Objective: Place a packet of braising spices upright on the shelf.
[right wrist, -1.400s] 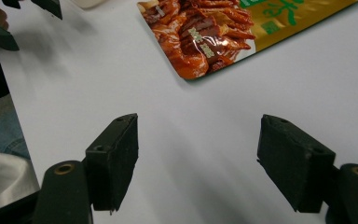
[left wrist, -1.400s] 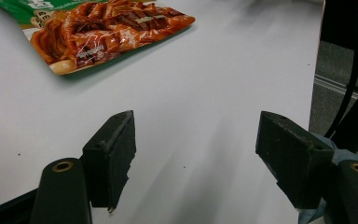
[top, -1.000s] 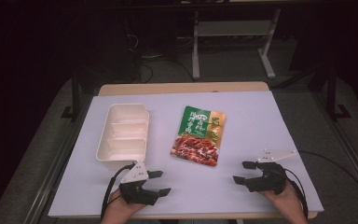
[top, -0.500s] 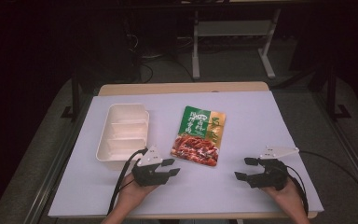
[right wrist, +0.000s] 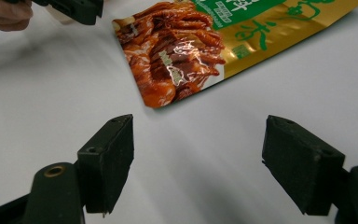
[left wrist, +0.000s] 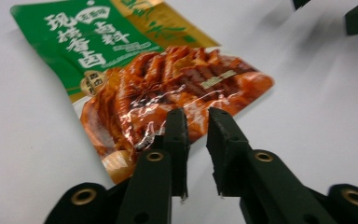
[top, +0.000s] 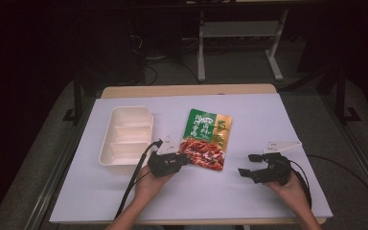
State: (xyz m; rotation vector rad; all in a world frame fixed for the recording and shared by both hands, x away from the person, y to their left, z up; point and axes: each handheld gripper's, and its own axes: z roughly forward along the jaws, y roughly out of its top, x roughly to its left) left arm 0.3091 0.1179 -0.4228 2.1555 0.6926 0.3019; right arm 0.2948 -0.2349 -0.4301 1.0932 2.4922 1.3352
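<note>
A food pouch (top: 206,136), green and gold with a picture of red meat, lies flat at the middle of the white table (top: 278,120). My left gripper (top: 186,158) sits at the pouch's near left corner. In the left gripper view its jaws (left wrist: 196,114) stand open by a narrow gap, tips over the pouch's (left wrist: 135,79) bottom edge, nothing pinched between them. My right gripper (top: 246,164) rests to the right of the pouch, apart from it. Its jaws (right wrist: 198,119) are wide open over bare table, with the pouch (right wrist: 191,42) ahead of them.
A white tray (top: 106,139) with three compartments lies left of the pouch, just beyond my left hand. Cables trail from both grippers toward the near edge. A wooden strip (top: 187,90) borders the table's far side, with dark floor and a stand beyond.
My left gripper has moved forward and right from the near edge to the pouch's corner, and its jaws have narrowed. The right gripper has barely moved.
</note>
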